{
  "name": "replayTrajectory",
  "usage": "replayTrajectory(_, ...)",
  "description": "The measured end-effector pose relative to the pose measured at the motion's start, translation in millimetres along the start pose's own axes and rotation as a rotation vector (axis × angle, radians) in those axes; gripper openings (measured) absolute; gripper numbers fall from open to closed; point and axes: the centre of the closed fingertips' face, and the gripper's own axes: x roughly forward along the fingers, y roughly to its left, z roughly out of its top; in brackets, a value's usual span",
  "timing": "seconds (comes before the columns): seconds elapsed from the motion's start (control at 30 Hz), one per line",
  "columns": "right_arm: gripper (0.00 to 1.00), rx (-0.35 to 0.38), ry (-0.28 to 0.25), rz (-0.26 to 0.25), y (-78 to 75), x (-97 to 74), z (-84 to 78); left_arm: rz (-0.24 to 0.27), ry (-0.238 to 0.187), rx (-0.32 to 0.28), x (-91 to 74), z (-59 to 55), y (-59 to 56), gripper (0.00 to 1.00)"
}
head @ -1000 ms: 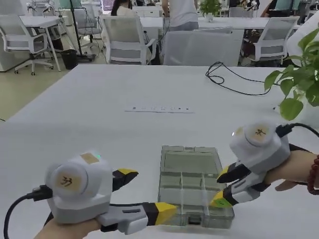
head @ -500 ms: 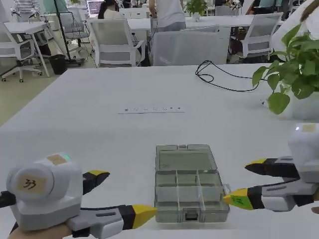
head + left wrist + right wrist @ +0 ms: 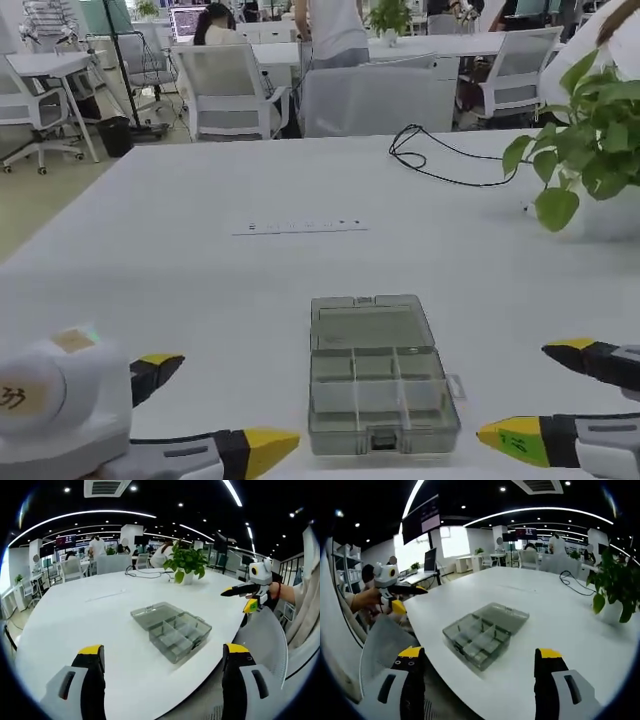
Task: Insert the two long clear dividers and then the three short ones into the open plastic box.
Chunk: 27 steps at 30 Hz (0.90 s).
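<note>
The left gripper (image 3: 222, 401) hangs low at the near left with its yellow-tipped jaws spread wide and nothing between them. The right gripper (image 3: 520, 390) stands likewise at the near right, jaws wide and empty. Both are off to the sides of the plastic box (image 3: 380, 385), touching nothing. The box sits between them on the white table (image 3: 180, 280), close to the near edge, with its clear lid (image 3: 372, 326) folded flat behind it. Its tray is already crossed by clear dividers (image 3: 378, 378) that cut it into small cells, so the task looks at or near its end. Since the walls are transparent, I cannot tell whether all five are in, or whether each is pushed down fully into its slots. That is the main hazard: a divider riding high could pass unnoticed. Pressing it home with a hard jaw tip could rock the light box, spring a neighbouring wall out of its groove, or skid the box toward the table edge. A jaw coming in from the side could also catch the open lid and swing the tray round. Farther back lie a flat white strip (image 3: 300, 226), a black cable (image 3: 440, 160) and a potted plant (image 3: 585, 120), all well apart from the work.
</note>
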Motion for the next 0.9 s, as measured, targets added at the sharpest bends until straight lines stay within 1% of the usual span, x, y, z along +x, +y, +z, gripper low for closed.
replayTrajectory(0.03,0.95,0.004,-0.012,-0.007,-0.6,-0.9,0.4,0.001,-0.002,-0.001,0.0,0.0,-0.8,1.0)
replayTrajectory(0.13,0.98,0.005,-0.029,-0.012,-1.9,-4.1,0.6,0.015,0.007,0.006,0.0,-2.0,0.5,1.0)
replayTrajectory(0.2,1.0,0.011,-0.036,-0.015,-2.5,-6.0,-0.1,0.017,0.006,0.004,0.4,-2.0,-1.2,1.0)
replayTrajectory(0.33,1.0,-0.009,-0.029,-0.033,-6.3,-8.5,-4.8,0.018,0.002,-0.006,1.5,-2.0,-3.6,1.0)
replayTrajectory(0.43,1.0,0.003,-0.026,-0.034,-7.9,-9.4,-7.2,0.021,0.005,0.001,2.0,-3.0,-4.0,1.0)
replayTrajectory(0.57,1.0,-0.001,-0.025,-0.044,-10.5,-10.4,-9.8,0.027,0.01,0.015,2.2,-3.1,-4.1,0.99)
replayTrajectory(0.73,1.0,0.005,-0.025,-0.044,-10.9,-9.8,-12.4,0.028,0.016,0.015,2.2,-4.3,-2.9,0.98)
replayTrajectory(0.8,1.0,-0.001,-0.016,-0.041,-10.0,-8.7,-14.2,0.029,0.021,0.016,2.1,-5.3,-2.1,0.98)
replayTrajectory(0.83,1.0,-0.015,-0.005,-0.036,-8.5,-7.8,-16.1,0.03,0.023,0.016,2.1,-5.8,-2.1,0.97)
replayTrajectory(0.9,1.0,-0.027,0.006,-0.033,-7.7,-6.8,-17.8,0.029,0.019,0.015,2.2,-5.2,-2.4,0.97)
